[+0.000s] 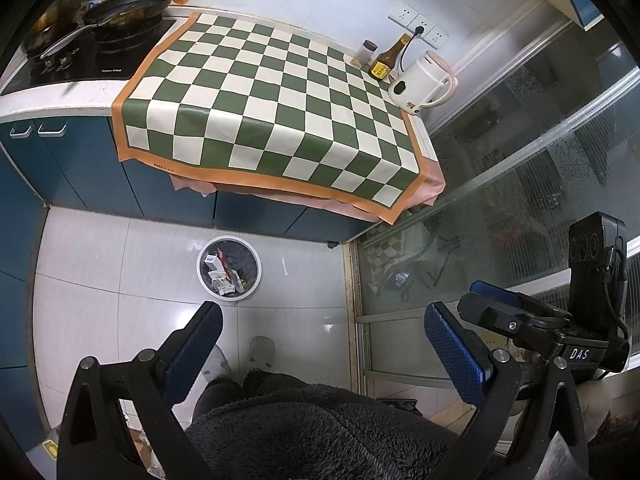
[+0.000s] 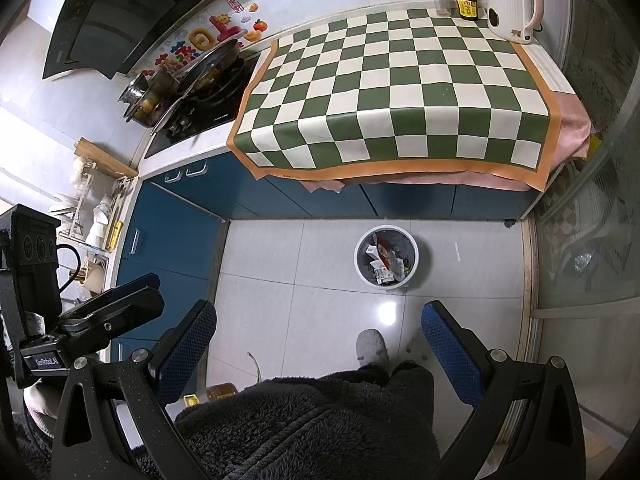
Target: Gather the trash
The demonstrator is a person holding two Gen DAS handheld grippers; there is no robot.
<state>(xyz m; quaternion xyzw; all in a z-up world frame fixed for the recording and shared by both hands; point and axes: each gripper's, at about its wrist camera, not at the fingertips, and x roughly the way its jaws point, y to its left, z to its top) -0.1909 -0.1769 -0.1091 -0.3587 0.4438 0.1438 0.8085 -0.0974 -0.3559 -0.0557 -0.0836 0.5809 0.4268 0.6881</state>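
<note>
A white round trash bin (image 1: pixel 204 276) stands on the tiled floor in front of the blue cabinets, holding several pieces of paper and packaging trash (image 1: pixel 224 272). It also shows in the right wrist view (image 2: pixel 362 268) with the trash (image 2: pixel 386 262) inside. My left gripper (image 1: pixel 322 320) is open and empty, held high above the floor, nearer me than the bin. My right gripper (image 2: pixel 318 318) is open and empty too, at a similar height. The right gripper's body shows at the right of the left wrist view (image 1: pixel 560 320). The green-and-white checked cloth (image 1: pixel 280 92) on the counter carries no trash.
A white kettle (image 1: pixel 424 84), a brown bottle (image 1: pixel 390 58) and a small jar (image 1: pixel 367 51) stand at the counter's back right corner. Pans sit on the stove (image 1: pixel 100 36) at left. A glass sliding door (image 1: pixel 520 200) is at right. My slippered feet (image 2: pixel 372 346) are below.
</note>
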